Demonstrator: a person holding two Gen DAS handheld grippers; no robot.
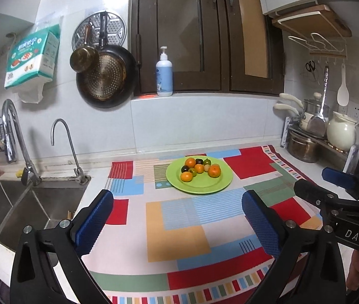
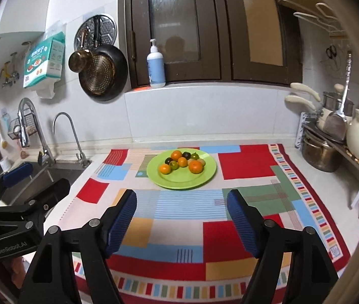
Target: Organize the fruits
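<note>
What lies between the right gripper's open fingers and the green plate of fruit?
Only bare patterned cloth separates the right gripper from the green plate; the right wrist view shows it clearly.

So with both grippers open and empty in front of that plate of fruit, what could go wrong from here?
The small round fruits sit clustered and touching on the shallow green plate; nudging one may roll others off onto the patterned cloth.
The left gripper and right gripper hover side by side and could collide if both reach in.
The sink lies left of the cloth, where a stray fruit might drop.
</note>
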